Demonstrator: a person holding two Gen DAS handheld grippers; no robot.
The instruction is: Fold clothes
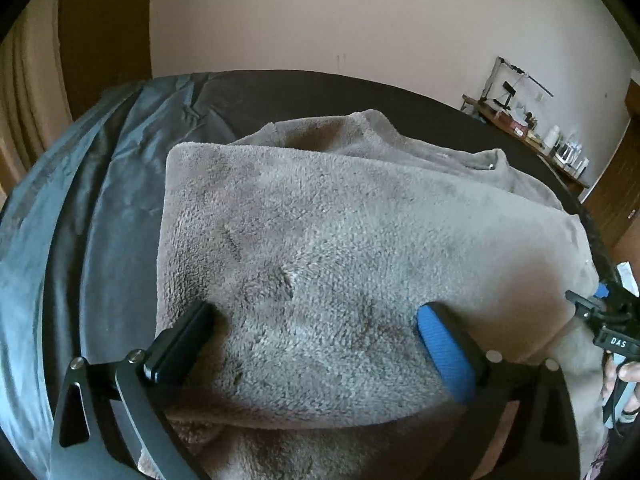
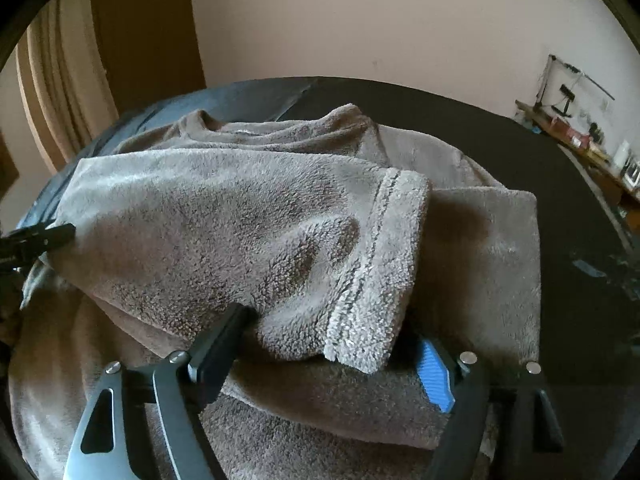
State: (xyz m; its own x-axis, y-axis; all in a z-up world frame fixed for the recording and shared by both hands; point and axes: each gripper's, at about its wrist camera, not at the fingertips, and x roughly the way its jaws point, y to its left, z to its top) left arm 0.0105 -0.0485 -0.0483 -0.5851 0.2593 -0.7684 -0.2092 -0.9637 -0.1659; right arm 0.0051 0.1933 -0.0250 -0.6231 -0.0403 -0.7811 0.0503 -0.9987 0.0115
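Note:
A grey-brown fleece garment (image 1: 340,232) lies partly folded on a dark surface (image 1: 304,92). My left gripper (image 1: 316,320) stands wide open over its near part; both fingers rest against the pile with flat cloth between them, not pinched. In the right wrist view a folded-over flap with a stitched hem (image 2: 376,264) drapes across the garment (image 2: 208,216). My right gripper (image 2: 332,332) is open around the flap's lower corner; the dark finger (image 2: 220,344) touches the fleece, while the blue pad (image 2: 434,376) stands apart from it. The right gripper (image 1: 612,320) also shows at the left wrist view's right edge.
A blue-grey shiny sheet (image 1: 132,152) covers the surface's left side. A cluttered bench (image 1: 532,136) with bottles and a stand lines the far right wall. A wooden door (image 1: 104,28) and a curtain (image 2: 52,80) stand at the back left. A hand (image 1: 624,380) holds the right tool.

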